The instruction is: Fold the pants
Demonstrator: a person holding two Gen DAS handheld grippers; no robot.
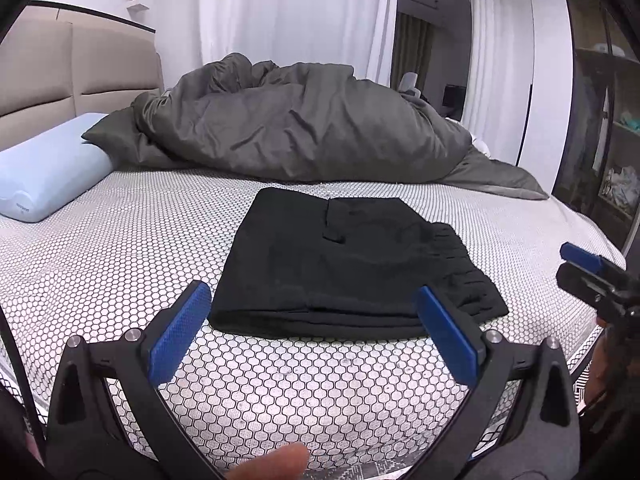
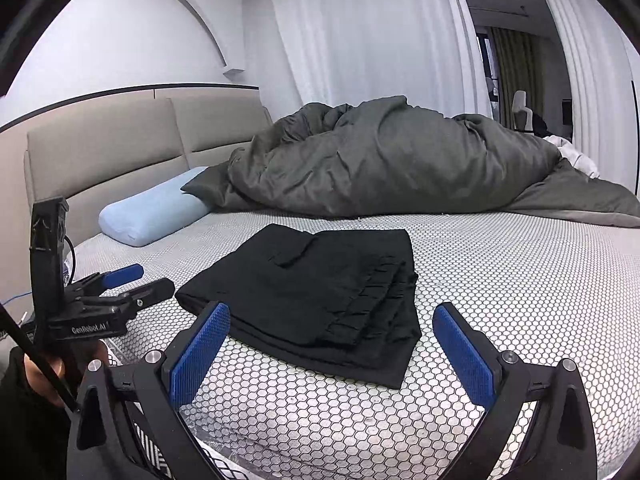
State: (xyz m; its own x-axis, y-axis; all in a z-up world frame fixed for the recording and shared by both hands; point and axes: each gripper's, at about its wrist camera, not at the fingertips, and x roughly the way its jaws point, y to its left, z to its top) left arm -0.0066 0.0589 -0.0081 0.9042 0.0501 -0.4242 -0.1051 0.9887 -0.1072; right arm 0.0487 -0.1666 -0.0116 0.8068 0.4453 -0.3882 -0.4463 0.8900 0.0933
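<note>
Black pants (image 1: 344, 264) lie folded into a flat rectangle on the honeycomb-patterned mattress (image 1: 120, 248); the gathered waistband sticks out on their right side. In the right wrist view the same pants (image 2: 316, 296) sit just beyond the fingers. My left gripper (image 1: 314, 300) hangs open near the pants' front edge, nothing between its blue pads (image 1: 180, 336). My right gripper (image 2: 332, 322) is open too, above the near right corner of the pants without touching them. Each gripper shows at the edge of the other's view: the right gripper (image 1: 588, 268) and the left gripper (image 2: 124, 280).
A crumpled dark grey duvet (image 1: 304, 128) fills the far half of the bed. A light blue pillow (image 1: 44, 176) lies at the left by the beige headboard (image 1: 72, 76). White curtains (image 2: 360, 32) hang behind. A dark shelf unit (image 1: 604, 128) stands at the right. A thumb (image 1: 276, 464) shows at the bottom.
</note>
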